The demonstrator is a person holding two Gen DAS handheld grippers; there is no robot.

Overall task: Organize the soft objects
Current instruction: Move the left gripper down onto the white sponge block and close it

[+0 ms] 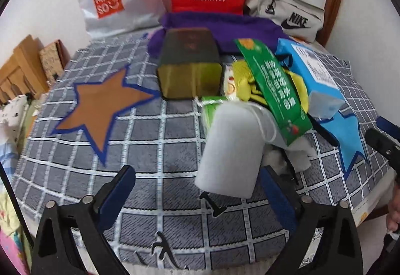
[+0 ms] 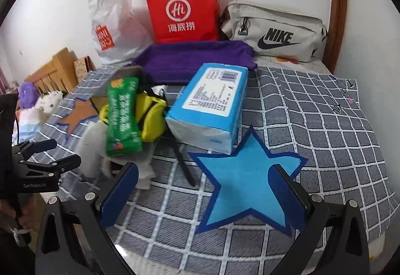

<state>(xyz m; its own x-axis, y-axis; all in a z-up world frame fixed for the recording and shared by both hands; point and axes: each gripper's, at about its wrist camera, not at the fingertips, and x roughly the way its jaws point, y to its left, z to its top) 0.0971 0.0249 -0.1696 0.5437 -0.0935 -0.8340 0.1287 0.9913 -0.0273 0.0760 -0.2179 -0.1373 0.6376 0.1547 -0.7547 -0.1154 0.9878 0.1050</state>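
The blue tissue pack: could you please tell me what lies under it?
The blue tissue pack rests on the grey checked blanket, its near corner overlapping the blue star patch. Anything beneath its middle is hidden.

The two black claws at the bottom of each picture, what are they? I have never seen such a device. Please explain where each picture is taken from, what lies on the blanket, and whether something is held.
They are hand-held grippers; a person holds one in each hand, each with a fisheye camera looking along its fingers. One picture is from the left gripper, the other from the right gripper. Both are open and hold nothing. On the grey checked blanket lie a blue tissue pack, a green packet, a yellow pouch, a white soft roll and a dark box. Behind stand a red paper bag, a Miniso bag, a Nike pouch and a purple cloth.
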